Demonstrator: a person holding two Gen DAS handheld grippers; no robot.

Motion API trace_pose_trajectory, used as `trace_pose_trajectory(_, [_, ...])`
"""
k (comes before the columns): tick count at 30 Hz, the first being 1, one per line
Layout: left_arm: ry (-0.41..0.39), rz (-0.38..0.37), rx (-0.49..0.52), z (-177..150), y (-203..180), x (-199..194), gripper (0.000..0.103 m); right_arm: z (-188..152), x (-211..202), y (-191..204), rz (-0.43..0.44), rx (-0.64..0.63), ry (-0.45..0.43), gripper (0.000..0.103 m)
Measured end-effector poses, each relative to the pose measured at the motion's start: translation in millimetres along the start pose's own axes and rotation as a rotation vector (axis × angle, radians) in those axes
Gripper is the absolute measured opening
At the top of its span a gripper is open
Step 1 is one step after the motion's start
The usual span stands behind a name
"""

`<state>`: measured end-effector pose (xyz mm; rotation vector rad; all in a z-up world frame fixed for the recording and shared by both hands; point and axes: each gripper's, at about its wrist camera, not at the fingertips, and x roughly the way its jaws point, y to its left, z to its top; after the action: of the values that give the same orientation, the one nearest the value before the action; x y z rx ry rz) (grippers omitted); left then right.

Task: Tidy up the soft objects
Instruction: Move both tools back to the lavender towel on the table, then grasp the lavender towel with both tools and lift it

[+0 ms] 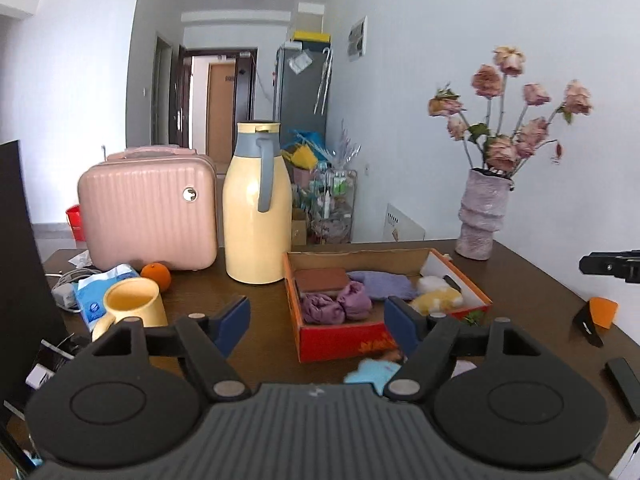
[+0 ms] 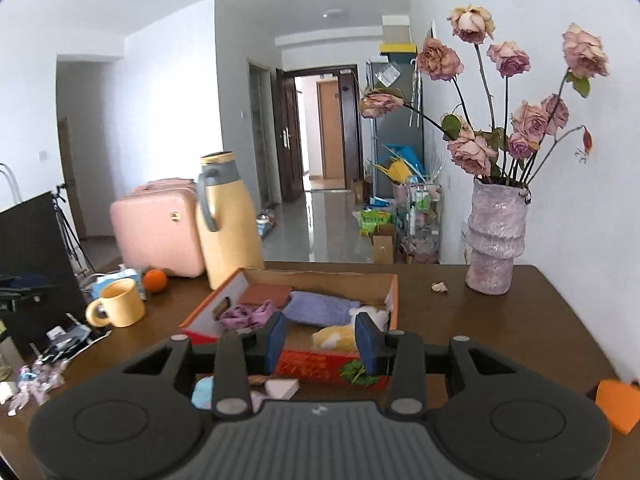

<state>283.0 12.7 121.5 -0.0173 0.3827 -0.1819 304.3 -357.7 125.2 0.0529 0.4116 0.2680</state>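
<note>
A red and orange cardboard box (image 1: 344,340) (image 2: 394,296) stands on the dark wooden table. Inside lie a brown folded cloth (image 1: 322,280) (image 2: 267,294), a lilac knitted piece (image 1: 384,285) (image 2: 320,307), a crumpled purple cloth (image 1: 334,306) (image 2: 246,317) and a yellow and white plush (image 1: 436,298) (image 2: 336,336). My left gripper (image 1: 316,326) hovers in front of the box, open, with nothing between its blue pads. My right gripper (image 2: 321,344) is also open and empty, just before the box's near wall. A light blue soft item (image 1: 374,372) (image 2: 202,394) lies on the table under the grippers.
A yellow jug (image 1: 256,204) (image 2: 230,220), a pink case (image 1: 148,208) (image 2: 156,228), a yellow mug (image 1: 134,306) (image 2: 120,304), an orange (image 1: 157,275) (image 2: 155,280) and a tissue pack (image 1: 98,294) stand left of the box. A vase with dried roses (image 1: 482,216) (image 2: 496,240) stands at the right. An orange sponge (image 1: 603,312) (image 2: 616,404) lies near the right edge.
</note>
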Motion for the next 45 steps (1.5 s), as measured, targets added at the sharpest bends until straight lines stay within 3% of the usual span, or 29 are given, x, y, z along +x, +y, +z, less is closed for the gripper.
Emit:
trace_pose_trajectory(4, [-0.057, -0.021, 0.021, -45, -20, -40, 0.084, -50, -33, 16, 0.079, 0.025, -0.026, 0.055])
trace_pose_trajectory(6, [-0.056, -0.054, 0.014, -69, -30, -55, 0.084, -79, -40, 23, 0.111, 0.046, -0.003, 0.055])
trace_pose_trajectory(11, [-0.023, -0.127, 0.012, -116, -59, -77, 0.084, -135, -61, 41, 0.089, 0.084, 0.005, 0.055])
trace_pose_trajectory(15, [0.005, -0.175, 0.037, -124, -74, -72, 0.084, -151, -59, 44, 0.127, 0.092, 0.042, 0.054])
trace_pose_trajectory(19, [0.036, -0.212, 0.002, -115, -79, -42, 0.079, -146, -41, 34, 0.128, 0.118, 0.044, 0.054])
trace_pose_trajectory(21, [0.084, -0.241, -0.018, -110, -82, -16, 0.065, -137, -23, 25, 0.135, 0.131, 0.05, 0.053])
trace_pose_trajectory(24, [0.168, -0.28, -0.053, -100, -87, 37, 0.054, -120, 15, 12, 0.118, 0.138, 0.071, 0.045])
trace_pose_trajectory(27, [0.232, -0.345, -0.082, -92, -93, 93, 0.051, -104, 64, -4, 0.132, 0.165, 0.131, 0.044])
trace_pose_trajectory(31, [0.304, -0.312, -0.091, -90, -97, 157, 0.051, -93, 127, -21, 0.136, 0.193, 0.227, 0.044])
trace_pose_trajectory(37, [0.38, -0.34, -0.112, -102, -90, 204, 0.054, -95, 194, -31, 0.143, 0.192, 0.367, 0.044])
trace_pose_trajectory(39, [0.395, -0.356, -0.136, -102, -87, 210, 0.05, -98, 206, -32, 0.167, 0.202, 0.392, 0.044])
trace_pose_trajectory(40, [0.401, -0.36, -0.143, -102, -86, 213, 0.046, -100, 210, -32, 0.177, 0.206, 0.397, 0.043])
trace_pose_trajectory(42, [0.404, -0.364, -0.167, -102, -84, 216, 0.026, -102, 214, -32, 0.207, 0.215, 0.398, 0.026])
trace_pose_trajectory(45, [0.393, -0.367, -0.2, -100, -79, 213, 0.019, -102, 214, -27, 0.217, 0.207, 0.374, 0.015])
